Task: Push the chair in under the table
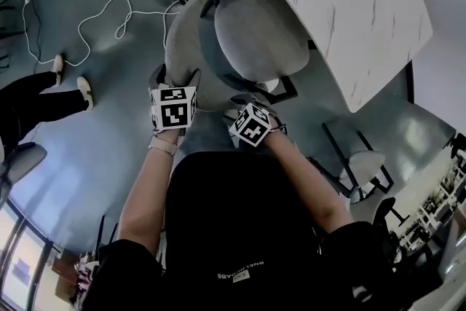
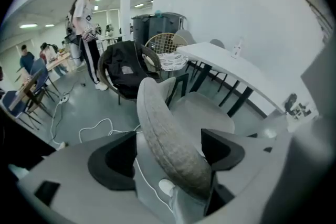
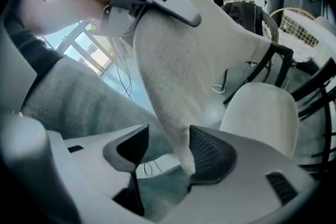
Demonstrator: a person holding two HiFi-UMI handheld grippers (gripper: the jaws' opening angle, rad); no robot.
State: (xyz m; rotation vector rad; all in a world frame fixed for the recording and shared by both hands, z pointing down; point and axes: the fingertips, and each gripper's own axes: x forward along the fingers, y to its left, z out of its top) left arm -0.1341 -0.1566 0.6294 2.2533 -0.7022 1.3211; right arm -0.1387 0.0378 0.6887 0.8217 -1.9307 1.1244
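Chair backrest (image 2: 163, 128) between both tools' jaws. Left tool (image 2: 169, 153) wide open astride it; right tool (image 3: 167, 152) open, one pad touching fabric. Seat (image 1: 258, 33) meets worktop (image 1: 342, 4) edge.

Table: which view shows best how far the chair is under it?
Head view: from above, the table top covers only one edge of the chair seat. Left gripper view shows the table side-on beyond the seat. Right gripper view shows no tabletop.
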